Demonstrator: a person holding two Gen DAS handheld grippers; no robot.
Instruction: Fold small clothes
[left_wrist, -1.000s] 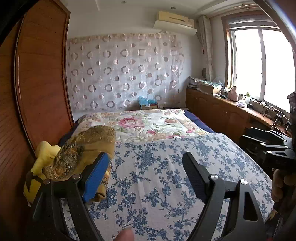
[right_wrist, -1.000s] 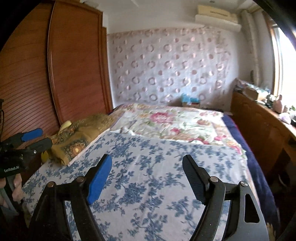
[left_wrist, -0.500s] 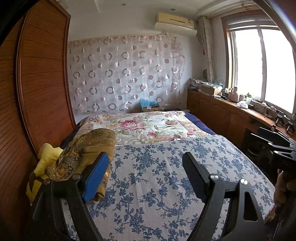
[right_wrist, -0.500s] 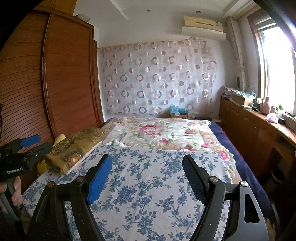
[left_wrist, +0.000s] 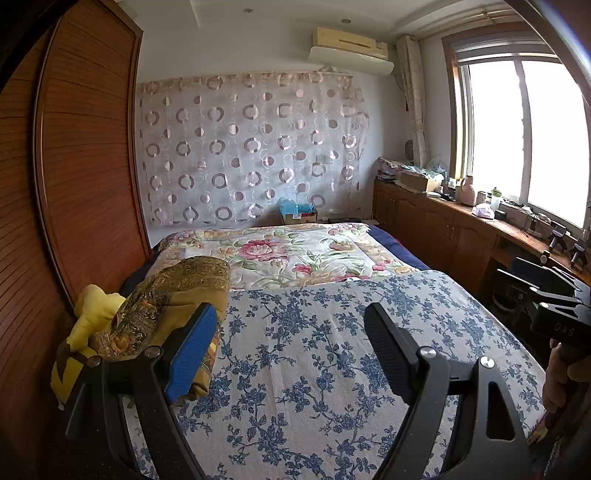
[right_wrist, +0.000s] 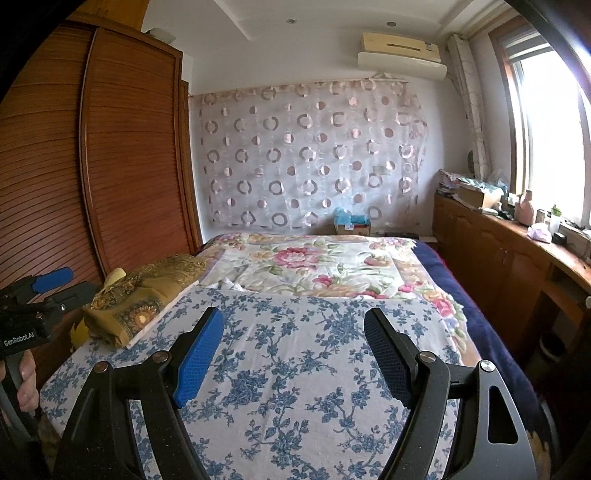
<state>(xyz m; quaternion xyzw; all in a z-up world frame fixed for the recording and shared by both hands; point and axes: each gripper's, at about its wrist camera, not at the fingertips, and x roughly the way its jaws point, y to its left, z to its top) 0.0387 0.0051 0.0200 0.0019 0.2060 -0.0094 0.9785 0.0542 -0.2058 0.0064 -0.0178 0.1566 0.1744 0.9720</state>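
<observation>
Left wrist view: left tongs (left_wrist: 291, 347) held above the bed (left_wrist: 332, 369), fingers wide apart, nothing between them. Folded gold patterned cloth (left_wrist: 173, 302) lying at the left edge of the bed, on a yellow item (left_wrist: 94, 310) (hard to tell what kind). Right tongs (left_wrist: 546, 295) visible at the right border.

Right wrist view: right tongs (right_wrist: 295, 347) also spread apart and gripping nothing, over the blue-flowered sheet (right_wrist: 295, 369). Gold cloth (right_wrist: 147, 291) far left, beside the wooden wardrobe (right_wrist: 110, 147).

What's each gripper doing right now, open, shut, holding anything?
Left gripper: open, holding nothing, above the blue floral sheet.
Right gripper: open, holding nothing.
</observation>
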